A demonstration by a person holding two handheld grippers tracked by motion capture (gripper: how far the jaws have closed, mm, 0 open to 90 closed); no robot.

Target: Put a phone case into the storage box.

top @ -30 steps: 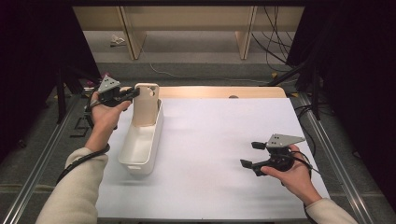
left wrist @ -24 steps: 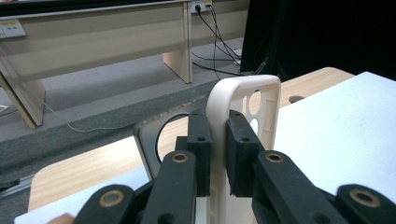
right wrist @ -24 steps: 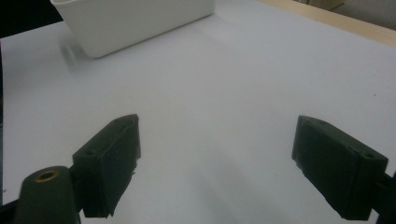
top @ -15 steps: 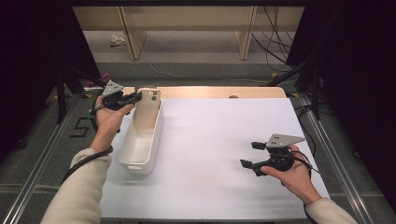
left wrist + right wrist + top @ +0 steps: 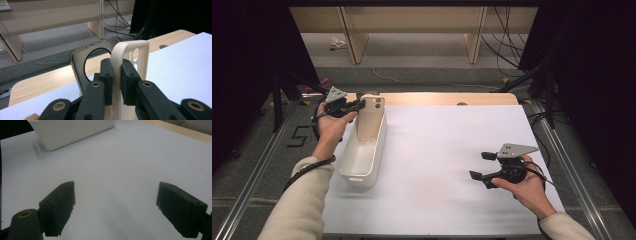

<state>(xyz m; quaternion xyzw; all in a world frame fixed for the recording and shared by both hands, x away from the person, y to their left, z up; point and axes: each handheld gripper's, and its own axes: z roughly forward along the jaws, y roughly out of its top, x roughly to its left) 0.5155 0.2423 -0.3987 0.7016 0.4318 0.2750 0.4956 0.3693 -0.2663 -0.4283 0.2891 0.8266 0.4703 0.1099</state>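
At the upper left of the high view, the left gripper (image 5: pixel 358 104) pinches the edge of a cream phone case (image 5: pixel 371 119), which stands upright at the far end of the white bin (image 5: pixel 362 165). In the left gripper view its pads (image 5: pixel 107 75) press on the case's rim, just beside a second, grey-rimmed case (image 5: pixel 78 65). At lower right, the right gripper (image 5: pixel 479 166) hovers over the white table (image 5: pixel 437 150), jaws wide apart and empty.

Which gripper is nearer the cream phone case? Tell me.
Left. The left gripper is shut on the cream phone case, standing at the far end of the white bin. The right gripper hangs open, well apart from it.
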